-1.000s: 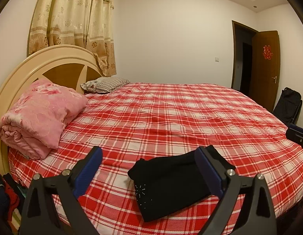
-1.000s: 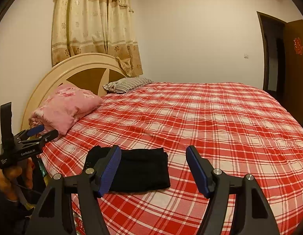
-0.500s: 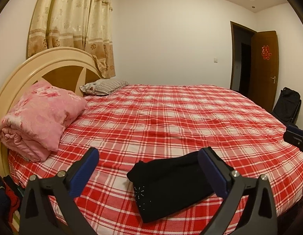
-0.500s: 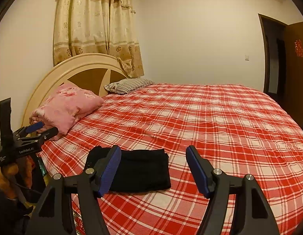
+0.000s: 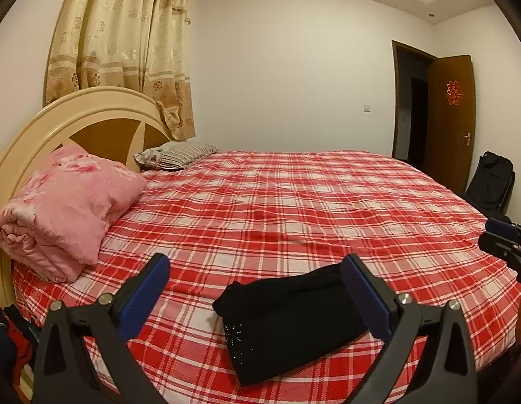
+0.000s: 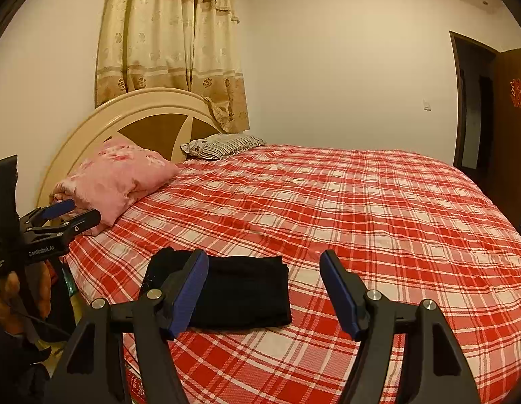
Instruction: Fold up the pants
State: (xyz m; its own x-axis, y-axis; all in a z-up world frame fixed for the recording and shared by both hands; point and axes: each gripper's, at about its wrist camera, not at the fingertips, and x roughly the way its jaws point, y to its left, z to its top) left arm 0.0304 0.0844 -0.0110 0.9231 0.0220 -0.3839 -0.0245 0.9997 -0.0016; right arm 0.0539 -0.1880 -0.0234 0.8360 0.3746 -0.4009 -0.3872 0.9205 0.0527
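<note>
1 folded pants (image 5: pixel 290 316) on bed (image 5: pixel 294 208); 2 grippers, left (image 5: pixel 257 289) & right (image 6: pixel 263 286), both wide open, empty; maybe 2 pillows.

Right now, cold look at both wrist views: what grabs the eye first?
The red plaid bedspread fills both views. On it near the front edge lies a folded black pair of pants, neither gripper touching it. A rolled pink quilt sits against the cream headboard, at the left.

Folded pants (image 5: pixel 290 320) lie on bed (image 5: pixel 294 208) near its front edge. Quilt (image 5: pixel 65 208) sits left by headboard (image 5: pixel 102 114), pillow (image 5: pixel 178 155) behind it. Door (image 5: pixel 450 118) far right.
</note>
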